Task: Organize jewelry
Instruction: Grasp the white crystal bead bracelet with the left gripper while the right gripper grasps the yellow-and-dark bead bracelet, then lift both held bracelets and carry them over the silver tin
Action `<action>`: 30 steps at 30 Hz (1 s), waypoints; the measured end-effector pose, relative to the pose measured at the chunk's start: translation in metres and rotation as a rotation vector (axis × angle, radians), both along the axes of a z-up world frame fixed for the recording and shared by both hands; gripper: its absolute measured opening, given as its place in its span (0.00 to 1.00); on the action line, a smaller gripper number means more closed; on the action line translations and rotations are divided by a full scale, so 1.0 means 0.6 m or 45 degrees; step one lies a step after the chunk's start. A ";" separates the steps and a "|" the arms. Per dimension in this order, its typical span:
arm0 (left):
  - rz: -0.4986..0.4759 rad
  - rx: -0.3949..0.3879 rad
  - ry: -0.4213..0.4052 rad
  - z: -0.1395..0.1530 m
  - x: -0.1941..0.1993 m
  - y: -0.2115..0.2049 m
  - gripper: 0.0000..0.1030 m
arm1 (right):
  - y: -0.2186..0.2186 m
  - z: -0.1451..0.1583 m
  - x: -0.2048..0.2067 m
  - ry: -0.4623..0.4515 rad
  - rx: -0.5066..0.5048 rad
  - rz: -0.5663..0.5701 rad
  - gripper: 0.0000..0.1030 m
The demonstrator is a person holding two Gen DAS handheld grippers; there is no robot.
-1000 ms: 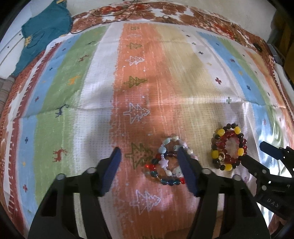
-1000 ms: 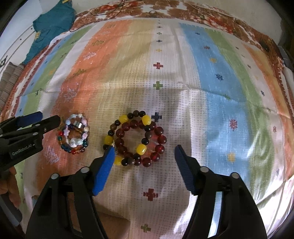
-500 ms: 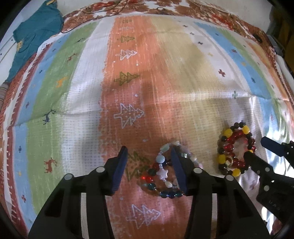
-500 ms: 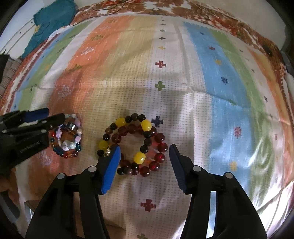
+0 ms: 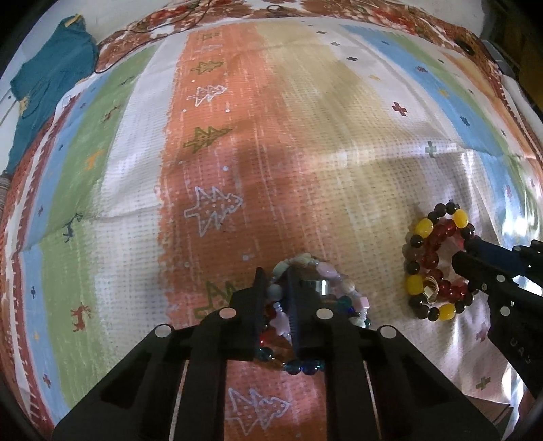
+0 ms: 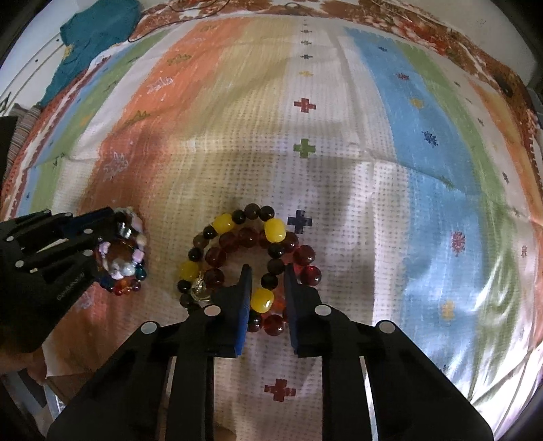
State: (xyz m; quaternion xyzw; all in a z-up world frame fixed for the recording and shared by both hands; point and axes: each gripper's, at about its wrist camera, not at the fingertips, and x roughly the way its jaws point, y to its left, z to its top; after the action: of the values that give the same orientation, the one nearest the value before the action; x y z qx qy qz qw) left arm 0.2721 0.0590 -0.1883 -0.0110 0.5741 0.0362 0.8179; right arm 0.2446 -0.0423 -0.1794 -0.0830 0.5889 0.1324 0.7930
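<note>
A pile of pastel and coloured bead bracelets (image 5: 325,288) lies on the striped cloth (image 5: 237,135). My left gripper (image 5: 275,298) is shut on its left side; it also shows in the right wrist view (image 6: 112,234), by the same pile (image 6: 125,257). A pile of red, black and yellow bead bracelets (image 6: 237,244) lies to the right, also seen in the left wrist view (image 5: 431,264). My right gripper (image 6: 266,291) is shut on its near beads, a yellow bead between the fingers; it shows in the left wrist view (image 5: 468,251).
A teal garment (image 5: 44,88) lies at the far left edge of the cloth. A thin cord (image 5: 163,20) runs along the far patterned border. The cloth's near edge (image 6: 61,376) hangs over the table at the lower left.
Both grippers moved forward onto their bracelet piles and closed from wide open to shut on the beads.
</note>
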 end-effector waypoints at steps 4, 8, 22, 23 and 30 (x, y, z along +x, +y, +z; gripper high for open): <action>0.001 -0.003 -0.002 0.002 0.001 -0.001 0.10 | -0.003 -0.002 0.001 -0.002 -0.008 -0.001 0.14; 0.002 -0.003 -0.004 0.005 0.002 0.001 0.10 | -0.001 0.007 -0.001 -0.022 -0.005 0.004 0.12; 0.021 -0.036 -0.046 0.057 -0.007 0.004 0.10 | -0.004 0.051 -0.017 -0.099 -0.006 0.034 0.11; 0.022 -0.028 -0.051 0.061 -0.009 0.004 0.10 | -0.006 0.057 -0.018 -0.108 -0.004 0.033 0.11; 0.028 -0.026 -0.092 0.095 -0.017 0.010 0.10 | -0.008 0.087 -0.032 -0.145 0.040 0.059 0.11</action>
State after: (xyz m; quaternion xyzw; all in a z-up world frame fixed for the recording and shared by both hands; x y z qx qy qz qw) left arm 0.2620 0.0648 -0.1314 -0.0271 0.5443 0.0387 0.8376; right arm 0.2253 -0.0472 -0.1269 -0.0917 0.5386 0.1551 0.8231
